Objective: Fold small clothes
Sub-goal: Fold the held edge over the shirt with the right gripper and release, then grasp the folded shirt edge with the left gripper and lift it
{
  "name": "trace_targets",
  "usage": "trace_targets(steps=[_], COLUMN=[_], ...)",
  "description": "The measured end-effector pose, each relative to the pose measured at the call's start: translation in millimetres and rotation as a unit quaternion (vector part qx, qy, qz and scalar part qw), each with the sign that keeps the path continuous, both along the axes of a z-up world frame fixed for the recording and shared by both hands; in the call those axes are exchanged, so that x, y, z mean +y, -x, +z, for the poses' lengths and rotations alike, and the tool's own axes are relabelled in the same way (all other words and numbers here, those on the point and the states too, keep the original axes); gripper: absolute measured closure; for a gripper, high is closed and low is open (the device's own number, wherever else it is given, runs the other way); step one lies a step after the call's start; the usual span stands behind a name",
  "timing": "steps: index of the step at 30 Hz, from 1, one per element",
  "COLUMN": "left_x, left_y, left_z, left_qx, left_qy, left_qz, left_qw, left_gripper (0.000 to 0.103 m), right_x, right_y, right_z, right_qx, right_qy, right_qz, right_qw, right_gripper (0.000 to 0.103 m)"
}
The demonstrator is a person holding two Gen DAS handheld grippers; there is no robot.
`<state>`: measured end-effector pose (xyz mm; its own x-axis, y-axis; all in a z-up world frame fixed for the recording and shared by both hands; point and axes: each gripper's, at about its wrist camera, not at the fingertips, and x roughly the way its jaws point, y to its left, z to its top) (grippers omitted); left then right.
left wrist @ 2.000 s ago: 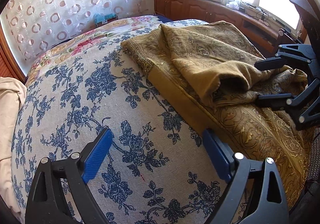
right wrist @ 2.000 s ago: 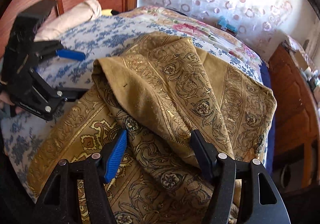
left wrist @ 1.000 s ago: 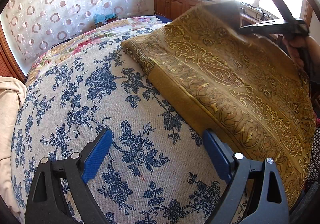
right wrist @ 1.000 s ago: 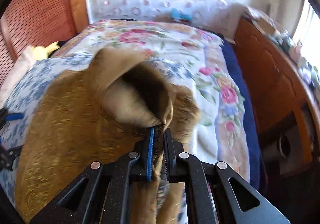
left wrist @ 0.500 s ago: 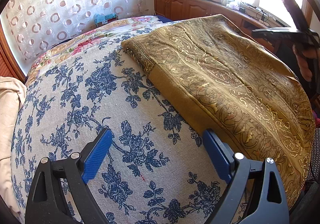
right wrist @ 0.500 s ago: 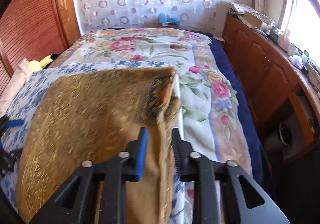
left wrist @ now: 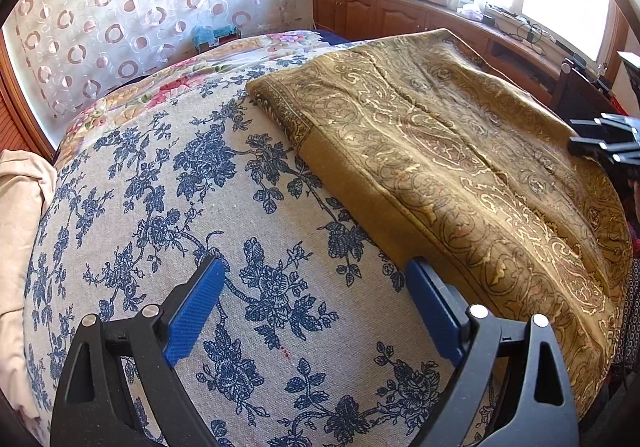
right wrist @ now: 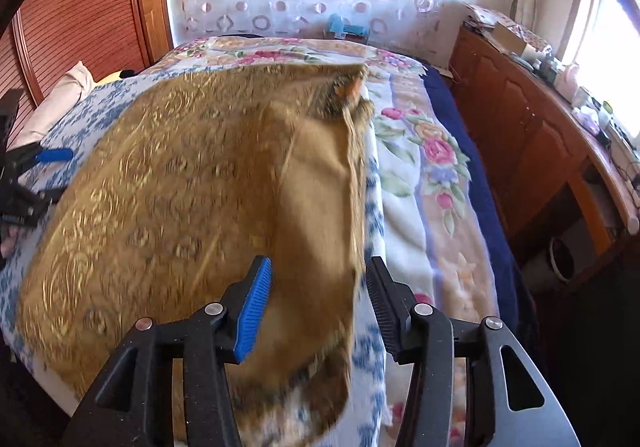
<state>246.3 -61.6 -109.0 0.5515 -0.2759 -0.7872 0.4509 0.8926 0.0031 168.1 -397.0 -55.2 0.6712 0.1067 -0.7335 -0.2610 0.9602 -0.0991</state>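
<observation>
A mustard-gold patterned cloth (left wrist: 460, 167) lies spread flat on the blue-flowered bedspread (left wrist: 160, 187). My left gripper (left wrist: 316, 311) is open and empty, low over the bedspread just left of the cloth's near edge. In the right wrist view the same cloth (right wrist: 192, 199) lies spread, with its right edge turned over to show the plain underside (right wrist: 320, 199). My right gripper (right wrist: 318, 305) is open just above that turned edge, the cloth blurred between its jaws and loose. The left gripper (right wrist: 36, 175) shows at the far left.
A cream pillow (left wrist: 20, 215) lies at the bed's left. A pink-flowered blanket (right wrist: 420, 175) covers the far side. Wooden cabinets (right wrist: 532, 135) with clutter run under the window. A circle-patterned curtain (left wrist: 140, 7) hangs behind the bed.
My right gripper took hold of the rumpled cloth, lifted it and threw it out flat across the bed, then opened and let it go. My left gripper stayed still.
</observation>
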Motion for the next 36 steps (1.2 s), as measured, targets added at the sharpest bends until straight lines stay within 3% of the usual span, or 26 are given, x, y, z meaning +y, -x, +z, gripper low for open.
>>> trace_targets(steps=[4,12,18,20,25,27,36], left_x=[1,-1,-18,-22,-21,-21,-36], left_y=[9,59,88,94,112,118,134], left_z=[2,38,35,31,27,22,8], left_qx=[0.002,-0.039,-0.027,-0.024,0.002,0.019,0.045], left_qy=[-0.002,0.054,0.075,0.077,0.115,0.127,0.123], left_qz=[0.013,0.016,0.005,0.008,0.006,0.005,-0.009], left_qw=[0.9999,0.9977,0.9968,0.9967,0.9934,0.9917,0.9914], left_gripper=[0.011,0.011,0.011,0.015,0.042,0.048,0.053], right_x=[-14,-23,-32,-33,-29,-29,-25], right_y=[21,52,53,52,58,64,78], right_z=[-1,-2,-6,-10,-16,-16,-17], right_qx=[0.001,-0.013,-0.021,-0.021,-0.017,-0.02,-0.022], right_qy=[-0.02,-0.053,-0.106,-0.113,-0.115,-0.116,-0.112], right_qz=[-0.006,-0.01,-0.016,-0.019,-0.02,-0.018,-0.021], right_qw=[1.0,0.998,0.994,0.993,0.993,0.993,0.993], right_gripper=[0.052,0.052,0.052,0.052,0.052,0.052,0.052])
